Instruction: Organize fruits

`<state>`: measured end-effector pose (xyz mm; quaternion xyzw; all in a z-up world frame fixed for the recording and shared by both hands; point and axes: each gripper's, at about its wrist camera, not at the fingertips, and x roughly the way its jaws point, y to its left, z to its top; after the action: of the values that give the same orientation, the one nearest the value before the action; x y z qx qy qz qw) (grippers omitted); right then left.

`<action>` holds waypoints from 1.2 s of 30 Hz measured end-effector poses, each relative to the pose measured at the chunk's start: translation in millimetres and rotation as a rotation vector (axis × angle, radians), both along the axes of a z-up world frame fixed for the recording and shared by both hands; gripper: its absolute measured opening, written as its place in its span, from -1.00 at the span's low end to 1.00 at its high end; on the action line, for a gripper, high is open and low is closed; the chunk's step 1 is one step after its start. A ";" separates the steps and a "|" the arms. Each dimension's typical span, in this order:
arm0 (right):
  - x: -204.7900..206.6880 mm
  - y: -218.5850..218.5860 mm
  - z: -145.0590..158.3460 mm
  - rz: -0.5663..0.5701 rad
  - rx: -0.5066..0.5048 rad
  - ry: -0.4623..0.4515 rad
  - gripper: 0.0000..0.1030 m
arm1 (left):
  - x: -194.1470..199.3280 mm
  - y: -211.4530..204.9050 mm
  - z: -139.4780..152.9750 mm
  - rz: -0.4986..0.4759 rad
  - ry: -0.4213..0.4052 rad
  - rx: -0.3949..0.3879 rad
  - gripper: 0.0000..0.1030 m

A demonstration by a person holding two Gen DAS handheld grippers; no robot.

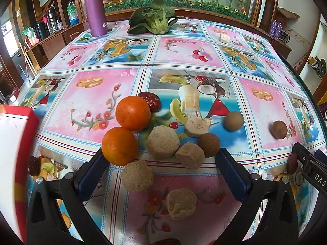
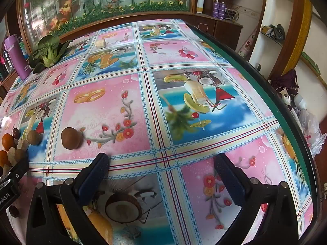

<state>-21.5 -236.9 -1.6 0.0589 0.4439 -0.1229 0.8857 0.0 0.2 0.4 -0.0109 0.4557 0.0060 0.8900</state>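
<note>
Two oranges (image 1: 132, 113) (image 1: 119, 146) lie on the patterned tablecloth, the nearer one against my left gripper's (image 1: 161, 159) left finger. Several beige chunky pieces (image 1: 162, 142) and brown round fruits (image 1: 209, 144) (image 1: 234, 120) cluster around them, and a dark red fruit (image 1: 150, 101) sits behind the far orange. My left gripper is open, with beige pieces (image 1: 137, 175) (image 1: 180, 203) lying between its fingers. A lone brown fruit (image 2: 70, 137) rests just ahead-left of my right gripper (image 2: 161, 161), which is open and holds nothing. The same fruit (image 1: 279, 129) shows in the left wrist view.
A red and white box (image 1: 14, 157) stands at the left. A purple bottle (image 1: 95, 8) and a leafy bok choy (image 1: 153, 19) sit at the table's far side, with a small pale block (image 2: 100, 43) nearby. The table's right edge (image 2: 276, 102) drops off beside clutter and bags.
</note>
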 end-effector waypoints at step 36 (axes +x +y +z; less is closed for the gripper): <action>-77.4 64.8 79.2 0.264 0.074 -0.296 0.99 | -107.2 26.0 71.0 0.076 -0.210 0.078 0.91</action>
<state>-98.9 -172.1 77.6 0.0503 0.3170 0.0208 0.9469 -107.2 26.2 71.4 0.0057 0.3586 0.0564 0.9318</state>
